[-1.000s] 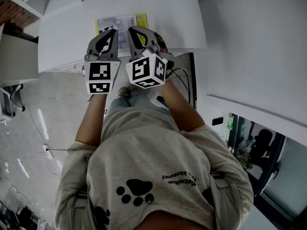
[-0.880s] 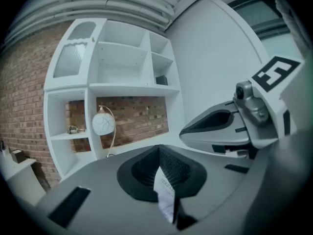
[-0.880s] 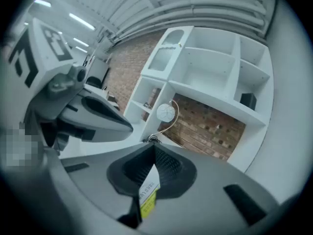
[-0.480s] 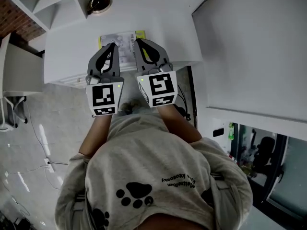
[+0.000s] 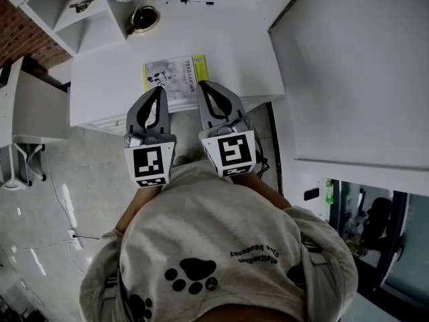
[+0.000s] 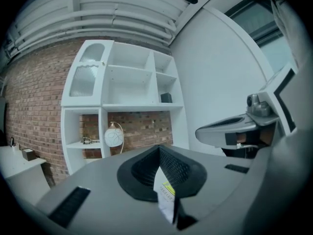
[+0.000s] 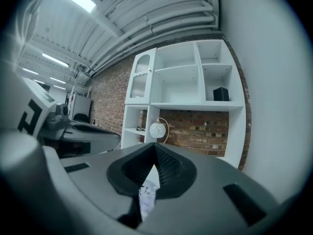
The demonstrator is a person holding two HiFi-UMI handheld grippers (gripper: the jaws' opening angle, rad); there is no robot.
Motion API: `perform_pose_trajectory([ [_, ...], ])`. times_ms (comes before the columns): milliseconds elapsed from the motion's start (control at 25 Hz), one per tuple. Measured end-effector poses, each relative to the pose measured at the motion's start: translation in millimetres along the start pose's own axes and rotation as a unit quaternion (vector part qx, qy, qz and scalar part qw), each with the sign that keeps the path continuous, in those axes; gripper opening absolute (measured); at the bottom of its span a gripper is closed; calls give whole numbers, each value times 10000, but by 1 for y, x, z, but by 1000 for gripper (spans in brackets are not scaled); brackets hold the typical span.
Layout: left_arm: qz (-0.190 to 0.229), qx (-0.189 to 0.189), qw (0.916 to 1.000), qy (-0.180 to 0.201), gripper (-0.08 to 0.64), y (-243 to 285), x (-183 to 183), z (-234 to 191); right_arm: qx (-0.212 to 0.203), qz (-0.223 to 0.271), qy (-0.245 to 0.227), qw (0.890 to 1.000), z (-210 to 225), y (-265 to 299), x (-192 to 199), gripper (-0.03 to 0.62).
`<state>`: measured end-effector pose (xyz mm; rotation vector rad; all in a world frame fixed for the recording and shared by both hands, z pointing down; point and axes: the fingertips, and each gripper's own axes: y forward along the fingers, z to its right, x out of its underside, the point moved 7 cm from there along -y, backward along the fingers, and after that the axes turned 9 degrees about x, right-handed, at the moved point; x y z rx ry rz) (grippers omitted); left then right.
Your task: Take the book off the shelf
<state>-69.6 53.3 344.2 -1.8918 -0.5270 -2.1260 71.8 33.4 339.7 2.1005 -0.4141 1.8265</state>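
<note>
Book (image 5: 173, 76) flat on table (image 5: 100, 79), near its front edge; left tool (image 5: 159, 91) and right tool (image 5: 203, 86) both clenched, empty; side by side, level, tips over book's near edge.

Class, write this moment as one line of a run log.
left gripper: shut | right gripper: shut | pose: level, side by side | book: flat on table at their tips

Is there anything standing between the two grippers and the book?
Nothing visible does. The book lies uncovered on the white table, and the shut left gripper and right gripper overlap its near edge in the head view.
</note>
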Motion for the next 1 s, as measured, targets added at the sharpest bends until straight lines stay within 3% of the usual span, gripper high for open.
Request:
perform_pose_trajectory([
  [1000,3,41,10000,28,9,23,11,62,-280,115,-2,9995,49,-19,33,15],
])
